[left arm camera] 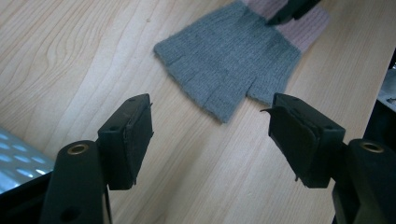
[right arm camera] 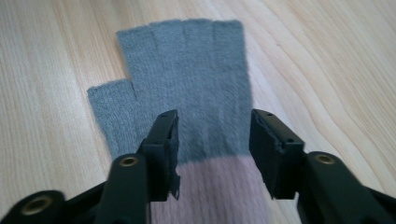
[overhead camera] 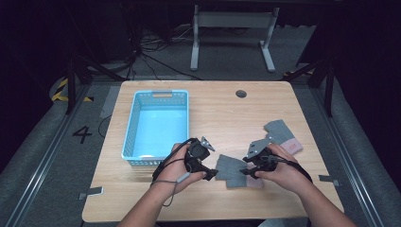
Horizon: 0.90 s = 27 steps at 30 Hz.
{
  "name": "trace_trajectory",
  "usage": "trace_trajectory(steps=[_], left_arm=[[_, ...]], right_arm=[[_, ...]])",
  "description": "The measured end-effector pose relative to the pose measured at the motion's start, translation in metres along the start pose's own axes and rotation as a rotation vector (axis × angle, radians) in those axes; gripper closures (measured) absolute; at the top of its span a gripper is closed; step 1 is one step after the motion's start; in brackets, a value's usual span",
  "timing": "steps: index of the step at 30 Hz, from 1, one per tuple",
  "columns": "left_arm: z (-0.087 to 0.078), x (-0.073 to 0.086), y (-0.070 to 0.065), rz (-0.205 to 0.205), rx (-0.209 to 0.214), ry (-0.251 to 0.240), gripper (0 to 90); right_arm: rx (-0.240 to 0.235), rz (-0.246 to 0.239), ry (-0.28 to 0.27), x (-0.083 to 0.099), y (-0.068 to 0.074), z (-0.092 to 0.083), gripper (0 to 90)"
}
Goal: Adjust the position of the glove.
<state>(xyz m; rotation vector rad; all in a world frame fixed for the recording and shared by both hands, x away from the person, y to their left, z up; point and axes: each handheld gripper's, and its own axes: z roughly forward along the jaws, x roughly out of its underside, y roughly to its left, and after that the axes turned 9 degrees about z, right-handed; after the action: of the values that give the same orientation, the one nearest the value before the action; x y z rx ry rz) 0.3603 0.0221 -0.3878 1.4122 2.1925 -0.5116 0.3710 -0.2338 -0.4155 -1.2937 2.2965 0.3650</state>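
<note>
Between both open grippers (overhead camera: 215, 173) (overhead camera: 246, 171) lies a grey glove (overhead camera: 231, 169).

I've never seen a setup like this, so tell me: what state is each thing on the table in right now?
Left gripper: open, hovering beside the near glove.
Right gripper: open, jaws straddling the near glove's cuff end.
Near glove: flat on the table, fingerless, grey with a pink cuff.
Far glove: flat, untouched.
Blue basket: upright, apparently empty.

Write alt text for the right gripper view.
A grey fingerless glove with a pink cuff lies flat on a wooden table. The right gripper has its two black jaws open over the glove's wrist end.
</note>
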Motion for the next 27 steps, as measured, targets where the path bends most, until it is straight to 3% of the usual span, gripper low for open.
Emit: trace_trajectory(steps=[1,2,4,5,11,13,27], left_arm=[[0.001,-0.001,0.0,0.002,0.004,0.002,31.3],[0.001,-0.002,0.0,0.01,0.004,0.001,31.4],[0.002,-0.003,-0.001,0.021,0.01,0.005,32.0],[0.003,-0.005,-0.001,0.054,0.015,0.025,37.3],[0.005,-0.009,0.0,0.085,0.031,0.03,45.7],[0.005,-0.01,0.002,0.08,0.037,0.028,46.6],[0.007,-0.016,0.001,0.098,0.045,0.022,43.0]], right_arm=[[0.006,0.033,0.002,0.003,-0.002,-0.007,58.6],[0.013,0.048,0.003,0.005,-0.004,-0.011,67.1],[0.012,0.065,0.011,0.007,-0.006,-0.015,71.3],[0.006,0.11,0.027,0.012,-0.01,-0.021,78.1],[-0.026,0.178,0.091,0.023,-0.013,-0.026,87.0],[-0.082,0.17,0.123,0.026,-0.009,-0.026,88.3],[-0.196,0.093,0.254,0.027,0.016,-0.012,89.0]])
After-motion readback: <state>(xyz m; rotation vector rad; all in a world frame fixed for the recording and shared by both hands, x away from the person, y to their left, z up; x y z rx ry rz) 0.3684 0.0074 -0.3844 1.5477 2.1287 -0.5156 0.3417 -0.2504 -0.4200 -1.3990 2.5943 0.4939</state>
